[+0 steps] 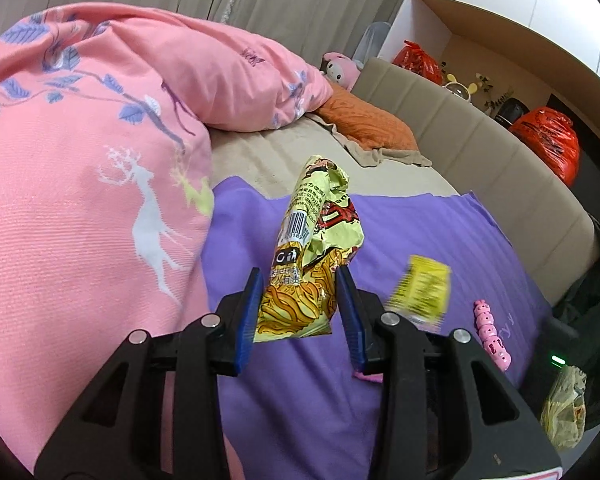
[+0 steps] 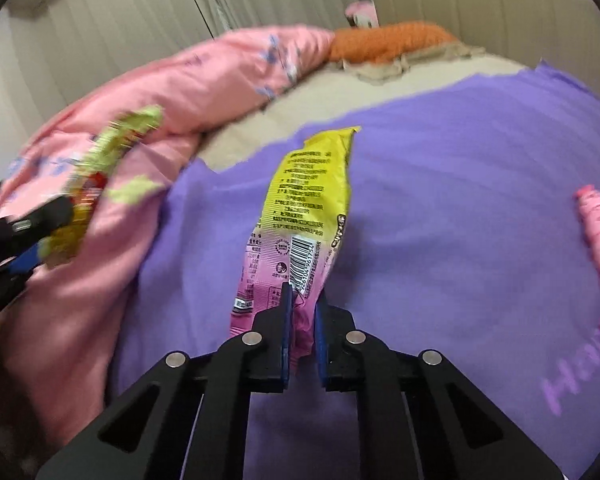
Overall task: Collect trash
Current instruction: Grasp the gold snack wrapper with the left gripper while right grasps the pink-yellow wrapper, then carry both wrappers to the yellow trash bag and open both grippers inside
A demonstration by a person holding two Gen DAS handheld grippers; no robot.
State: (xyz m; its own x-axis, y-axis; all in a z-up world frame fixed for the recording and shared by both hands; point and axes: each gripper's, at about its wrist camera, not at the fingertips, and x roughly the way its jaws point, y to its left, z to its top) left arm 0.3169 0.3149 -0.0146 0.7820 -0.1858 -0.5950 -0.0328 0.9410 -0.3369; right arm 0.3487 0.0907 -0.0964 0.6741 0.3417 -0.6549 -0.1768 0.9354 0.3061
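My left gripper (image 1: 296,280) is shut on a crumpled yellow noodle wrapper (image 1: 316,248) and holds it up above the purple blanket (image 1: 300,392). My right gripper (image 2: 304,294) is shut on a yellow and pink snack packet (image 2: 304,200) and holds it above the same blanket (image 2: 460,200). In the left wrist view the snack packet (image 1: 420,292) shows blurred at the right. In the right wrist view the left gripper (image 2: 32,240) with the noodle wrapper (image 2: 96,176) shows blurred at the left.
A pink quilt (image 1: 80,200) is heaped on the left of the bed. A pink strip of toy pigs (image 1: 492,334) lies on the blanket at the right. An orange pillow (image 1: 364,120), a padded headboard (image 1: 480,148) and red bags (image 1: 552,140) are behind. A yellowish plastic bag (image 1: 564,408) hangs at the bed's right edge.
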